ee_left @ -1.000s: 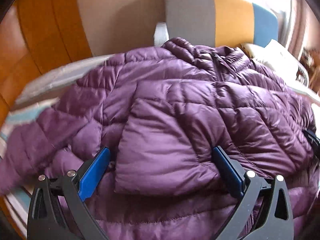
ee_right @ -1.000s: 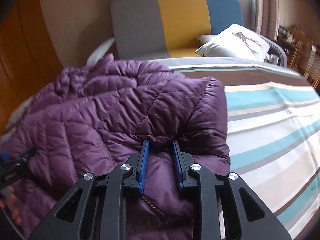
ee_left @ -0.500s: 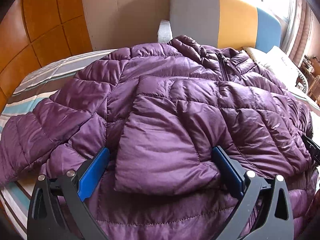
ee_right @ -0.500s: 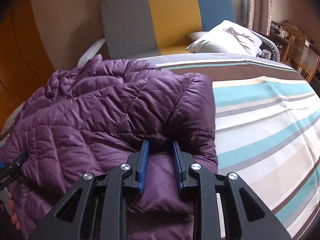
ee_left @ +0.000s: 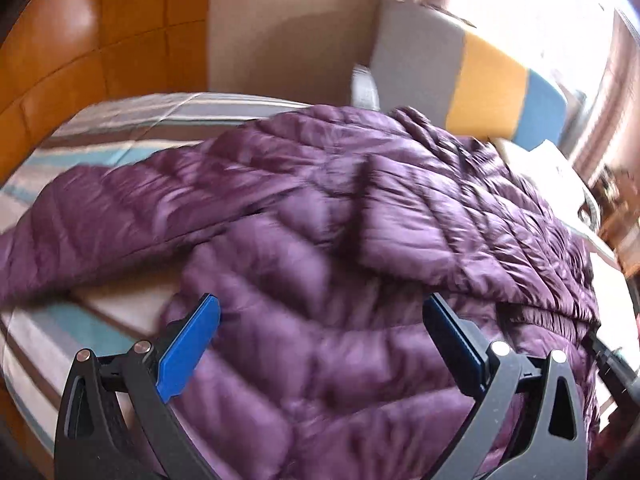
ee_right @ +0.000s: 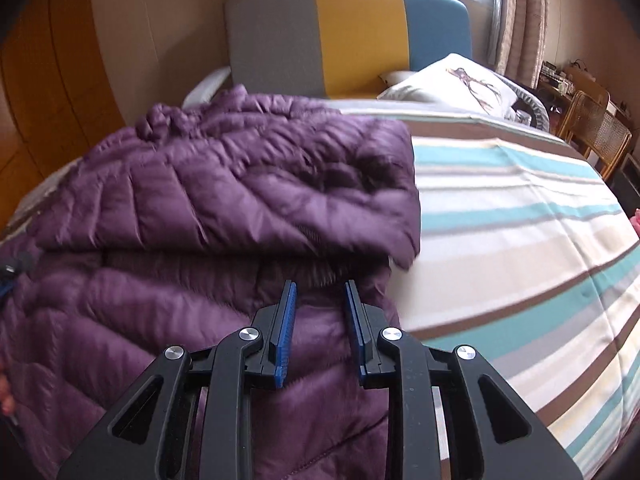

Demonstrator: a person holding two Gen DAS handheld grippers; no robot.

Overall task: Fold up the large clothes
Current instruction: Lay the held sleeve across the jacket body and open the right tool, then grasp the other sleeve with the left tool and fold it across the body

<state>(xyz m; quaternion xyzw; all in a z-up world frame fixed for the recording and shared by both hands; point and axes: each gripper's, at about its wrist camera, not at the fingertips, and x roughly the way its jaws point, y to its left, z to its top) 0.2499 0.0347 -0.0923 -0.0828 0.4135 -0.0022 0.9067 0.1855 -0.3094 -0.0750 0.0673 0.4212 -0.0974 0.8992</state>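
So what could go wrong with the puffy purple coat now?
The right hand-held gripper pinches only a little of the slippery coat, so it might slide out. The left hand-held gripper is wide open over the coat, gripping nothing, so that side could sag. The puffy fold may also spring open.

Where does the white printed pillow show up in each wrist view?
Left wrist: white pillow at the right edge, blurred, just past the purple jacket.
Right wrist: pillow upper right of centre, on the striped bed.
Shared landmark: the grey, yellow and blue headboard directly behind it.
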